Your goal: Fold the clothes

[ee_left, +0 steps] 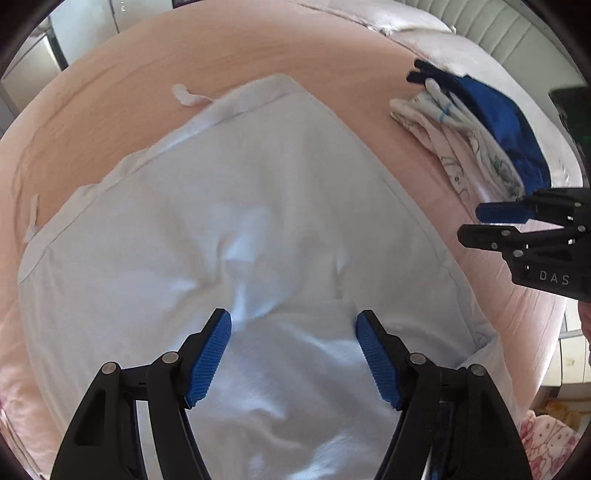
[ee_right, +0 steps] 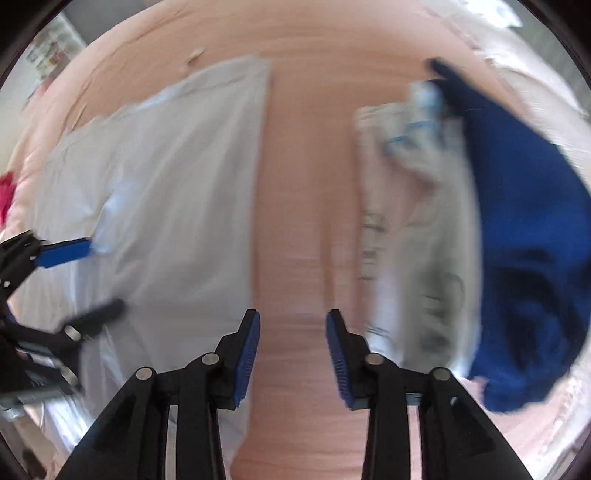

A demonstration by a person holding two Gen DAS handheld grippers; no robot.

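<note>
A pale blue garment (ee_left: 258, 221) lies flat on the peach bed sheet (ee_left: 147, 74), with a white drawstring trailing from its far edge. My left gripper (ee_left: 293, 319) hangs over the garment's near part, pointing steeply down; it is open and its blue pads hold nothing. My right gripper (ee_right: 292, 314) points down at a bare strip of sheet (ee_right: 295, 221) between the pale garment (ee_right: 166, 184) and a clothes pile. It stands open with nothing between its pads. The right gripper (ee_left: 471, 223) shows at the right edge of the left wrist view, the left gripper (ee_right: 103, 277) at the left edge of the right wrist view.
A pile of clothes lies to the right: a dark blue garment (ee_right: 524, 221) on top of white printed ones (ee_right: 413, 221). A padded headboard (ee_left: 498, 29) stands beyond it. A pink patterned cloth (ee_left: 550, 443) lies at the bed's near right edge, and something red (ee_right: 5, 195) at the far left.
</note>
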